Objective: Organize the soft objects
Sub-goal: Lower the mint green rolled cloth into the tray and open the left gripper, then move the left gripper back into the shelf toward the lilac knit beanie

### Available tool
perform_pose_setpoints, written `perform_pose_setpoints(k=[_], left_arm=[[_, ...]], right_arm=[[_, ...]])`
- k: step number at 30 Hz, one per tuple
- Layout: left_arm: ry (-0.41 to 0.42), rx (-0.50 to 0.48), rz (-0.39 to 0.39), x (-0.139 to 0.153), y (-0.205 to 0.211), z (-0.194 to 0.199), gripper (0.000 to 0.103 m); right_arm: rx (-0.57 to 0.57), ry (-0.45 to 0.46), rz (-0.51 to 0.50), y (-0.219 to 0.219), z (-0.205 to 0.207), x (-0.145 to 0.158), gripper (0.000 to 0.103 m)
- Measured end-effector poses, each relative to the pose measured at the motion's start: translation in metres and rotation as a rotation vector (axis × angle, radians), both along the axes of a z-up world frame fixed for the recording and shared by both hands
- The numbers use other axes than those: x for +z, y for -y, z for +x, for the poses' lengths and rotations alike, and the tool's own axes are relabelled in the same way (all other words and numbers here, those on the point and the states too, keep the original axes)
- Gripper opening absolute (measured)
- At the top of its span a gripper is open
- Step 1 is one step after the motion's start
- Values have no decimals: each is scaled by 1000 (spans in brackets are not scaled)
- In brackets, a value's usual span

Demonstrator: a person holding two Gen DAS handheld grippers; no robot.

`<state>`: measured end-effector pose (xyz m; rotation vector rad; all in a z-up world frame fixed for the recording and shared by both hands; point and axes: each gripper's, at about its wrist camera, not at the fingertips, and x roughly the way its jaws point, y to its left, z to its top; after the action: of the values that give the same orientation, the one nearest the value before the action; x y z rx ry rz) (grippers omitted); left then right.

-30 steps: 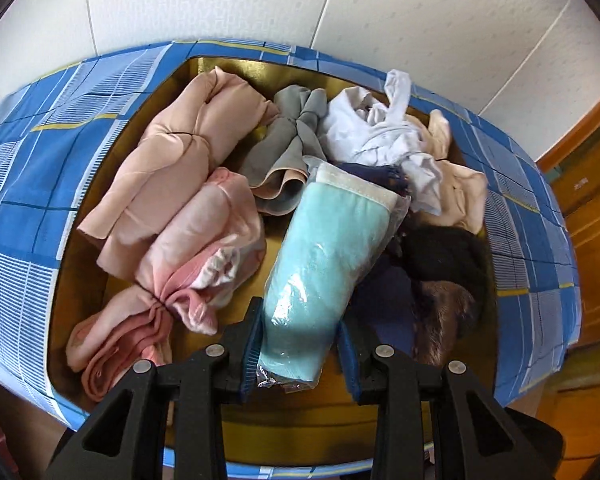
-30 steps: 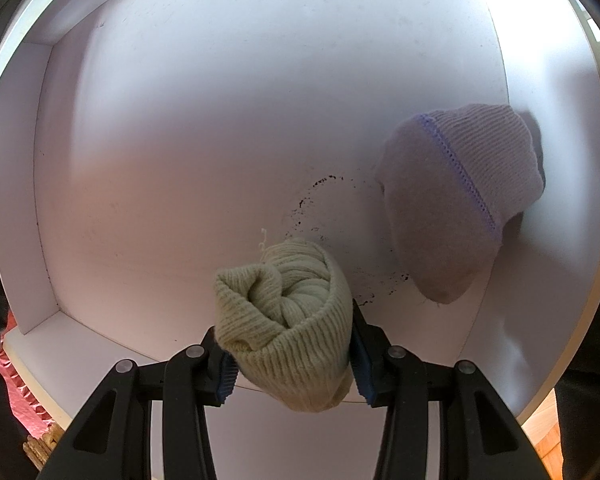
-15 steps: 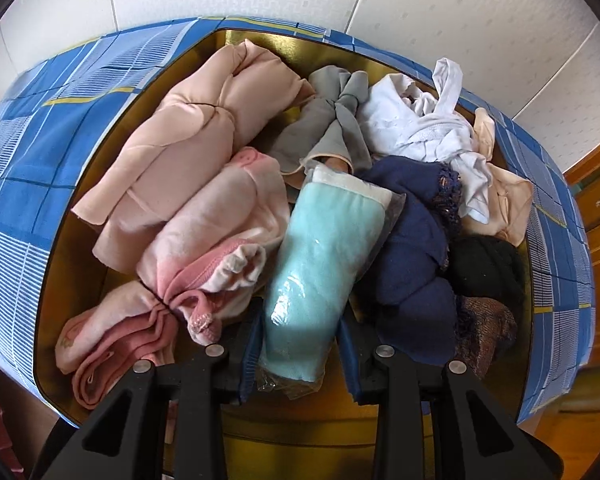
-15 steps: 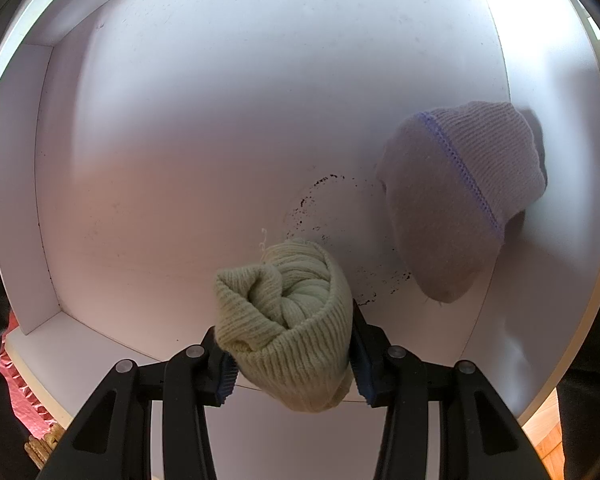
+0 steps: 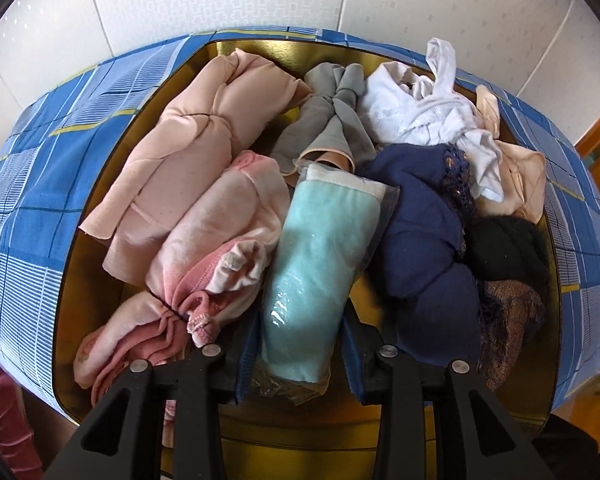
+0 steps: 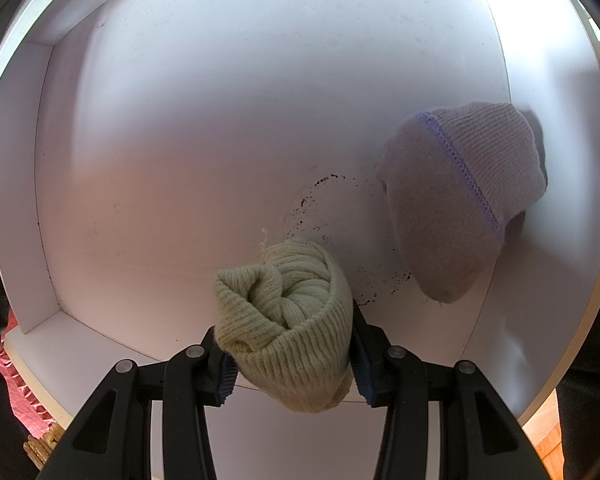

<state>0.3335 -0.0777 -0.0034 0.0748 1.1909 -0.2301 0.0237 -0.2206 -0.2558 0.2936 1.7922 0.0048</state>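
Observation:
My left gripper [image 5: 298,364] is shut on a light blue towel in a clear plastic bag [image 5: 320,264], held over a gold tray [image 5: 80,280] full of rolled clothes: pink bundles [image 5: 188,168], a grey knot [image 5: 332,120], white cloth [image 5: 424,116], navy cloth [image 5: 424,248], black and brown pieces [image 5: 504,280]. My right gripper [image 6: 290,358] is shut on a rolled pale green knit sock [image 6: 288,320], held inside a white shelf compartment [image 6: 220,120]. A rolled lavender sock [image 6: 460,196] lies at the right of that compartment.
The tray sits on a blue checked cloth [image 5: 32,184] in front of a white wall. The compartment has a left wall [image 6: 16,184], and dark specks on its floor [image 6: 320,208]. Red fabric [image 6: 16,392] shows at the lower left.
The left gripper has come closer over the tray with the bagged towel, so the clothes appear larger and shifted. The right gripper and its green sock have barely moved.

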Motion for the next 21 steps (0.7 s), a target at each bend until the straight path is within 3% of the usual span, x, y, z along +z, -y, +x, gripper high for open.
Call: perform_pose_setpoints(k=[5, 11, 18, 21], left_arm=[[22, -22, -42, 5, 3, -8, 58], [107, -65, -23, 17, 3, -29, 60], [197, -114, 71, 11, -2, -62, 61], [237, -84, 45, 18, -15, -76, 62]], right_arm=[[7, 1, -5, -3, 0, 0, 46], [23, 2, -15, -10, 0, 0, 46], [45, 5, -27, -18, 0, -1, 46], [52, 6, -32, -22, -1, -1, 46]])
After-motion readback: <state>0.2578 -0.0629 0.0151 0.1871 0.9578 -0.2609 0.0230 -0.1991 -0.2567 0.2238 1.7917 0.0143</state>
